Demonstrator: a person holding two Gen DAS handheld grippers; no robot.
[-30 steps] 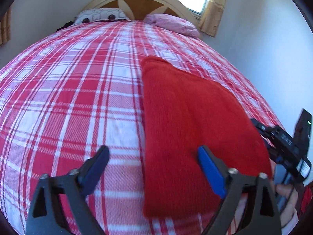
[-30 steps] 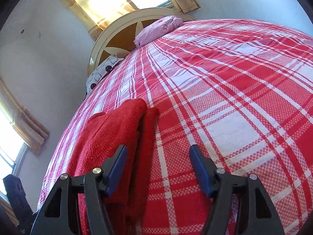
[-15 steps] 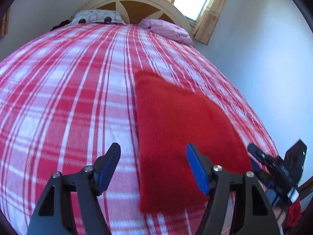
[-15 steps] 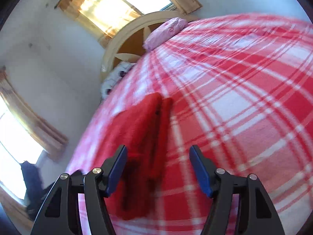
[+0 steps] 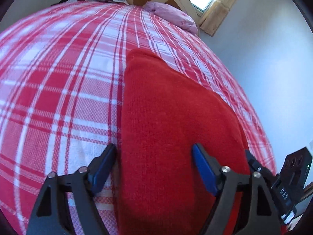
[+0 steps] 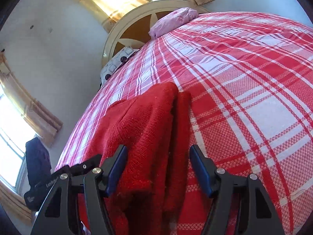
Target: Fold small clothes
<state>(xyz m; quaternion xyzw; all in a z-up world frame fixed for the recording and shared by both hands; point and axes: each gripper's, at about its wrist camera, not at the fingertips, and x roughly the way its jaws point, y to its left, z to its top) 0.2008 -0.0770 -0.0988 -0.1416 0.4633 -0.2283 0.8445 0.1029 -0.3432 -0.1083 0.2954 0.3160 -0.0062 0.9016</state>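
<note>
Left tool (image 5: 153,165) reopening wide, now straddling red knit's (image 5: 168,121) near left edge; right tool (image 6: 157,166) wide, straddling its stacked right edge, gripping nothing: next fold pending.

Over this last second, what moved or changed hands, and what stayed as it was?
Both grippers closed in on the near end of the red knit garment. The left gripper narrowed briefly and its jaws are opening again, now straddling the garment's left edge without pressing it. The right gripper kept the same opening and now frames the garment's folded edge. Nothing was gripped or released. The garment stayed flat on the plaid bedspread.
</note>
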